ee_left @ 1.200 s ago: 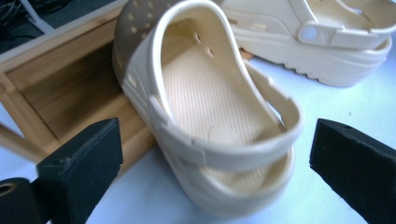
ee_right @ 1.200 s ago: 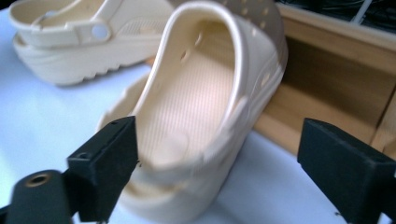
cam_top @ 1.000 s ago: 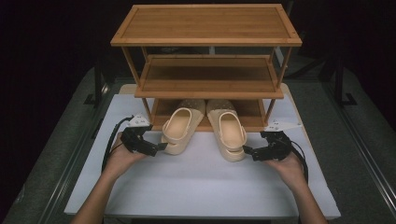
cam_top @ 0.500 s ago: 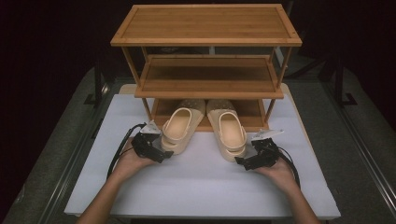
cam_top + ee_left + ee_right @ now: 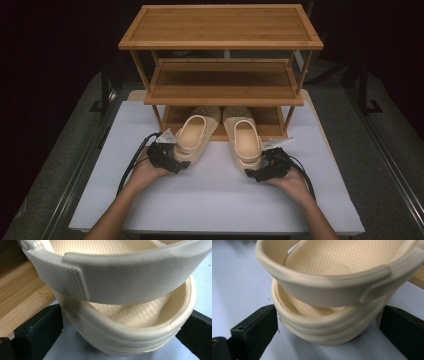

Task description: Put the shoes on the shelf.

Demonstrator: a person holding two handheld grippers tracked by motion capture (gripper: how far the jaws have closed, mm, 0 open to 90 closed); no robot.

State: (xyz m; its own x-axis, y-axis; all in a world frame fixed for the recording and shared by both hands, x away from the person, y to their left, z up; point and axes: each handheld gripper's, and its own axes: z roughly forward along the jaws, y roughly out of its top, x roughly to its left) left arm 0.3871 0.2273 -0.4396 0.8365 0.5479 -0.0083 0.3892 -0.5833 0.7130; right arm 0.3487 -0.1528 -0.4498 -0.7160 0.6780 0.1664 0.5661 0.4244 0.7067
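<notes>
You're looking at two cream rubber clogs: left clog and right clog are lying upright side by side, toes sitting under the wooden rack's bottom shelf, heels with straps sticking out onto the white tabletop.

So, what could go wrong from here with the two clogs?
Each clog heel sits between open jaws, so neither is gripped yet. The left clog lies tilted against the rack; closing the left gripper may twist it. The right gripper reaches the right clog at the rounded heel, where it could slip.
</notes>
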